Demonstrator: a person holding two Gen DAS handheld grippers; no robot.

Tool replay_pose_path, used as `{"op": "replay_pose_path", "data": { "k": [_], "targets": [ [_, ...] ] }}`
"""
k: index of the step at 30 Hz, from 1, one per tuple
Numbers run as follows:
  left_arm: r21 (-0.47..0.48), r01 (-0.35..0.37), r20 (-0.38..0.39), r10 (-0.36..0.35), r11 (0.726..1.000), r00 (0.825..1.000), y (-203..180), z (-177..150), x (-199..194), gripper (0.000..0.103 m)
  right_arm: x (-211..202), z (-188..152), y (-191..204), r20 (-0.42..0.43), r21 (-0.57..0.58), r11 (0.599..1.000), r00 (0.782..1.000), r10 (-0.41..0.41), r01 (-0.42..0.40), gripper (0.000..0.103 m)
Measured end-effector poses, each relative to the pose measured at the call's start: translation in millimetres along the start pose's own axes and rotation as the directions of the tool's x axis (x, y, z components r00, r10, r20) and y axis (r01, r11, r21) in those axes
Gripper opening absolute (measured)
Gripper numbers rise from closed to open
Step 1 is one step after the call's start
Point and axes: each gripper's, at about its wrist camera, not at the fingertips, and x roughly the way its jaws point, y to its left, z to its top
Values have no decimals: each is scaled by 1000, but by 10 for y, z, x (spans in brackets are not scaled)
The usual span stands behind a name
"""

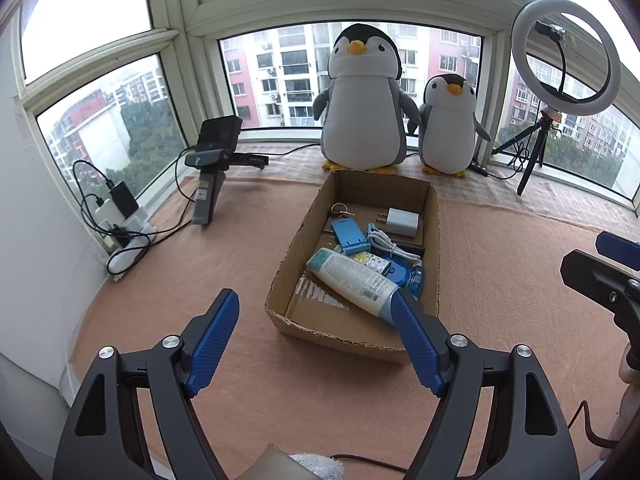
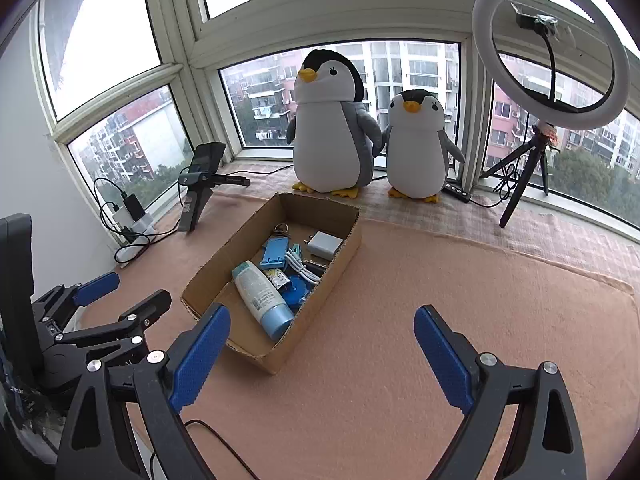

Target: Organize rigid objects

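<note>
Left wrist view: left gripper (image 1: 314,320) fingers wide, holding nothing, hovering at near edge of cardboard box (image 1: 304,240) on pink blanket (image 1: 200,264); inside box, lotion bottle (image 1: 352,280), white charger (image 1: 403,222), blue phone stand (image 1: 349,236). Right wrist view: right gripper (image 2: 322,340) fingers wide and empty, just right of box (image 2: 340,252); two plush penguins (image 2: 332,128) behind.

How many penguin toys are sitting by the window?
2. The big penguin stands behind the cardboard box at the window. The small penguin stands right beside it, toward the ring light.
</note>
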Motion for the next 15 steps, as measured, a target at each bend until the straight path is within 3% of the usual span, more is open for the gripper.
{"op": "replay_pose_path", "data": {
  "k": [15],
  "targets": [
    [3, 7, -10, -7, 1000, 1000, -18, -3, 24, 80, 34, -19, -21, -15, 8, 1000, 1000, 4, -4, 91]
  ]
}}
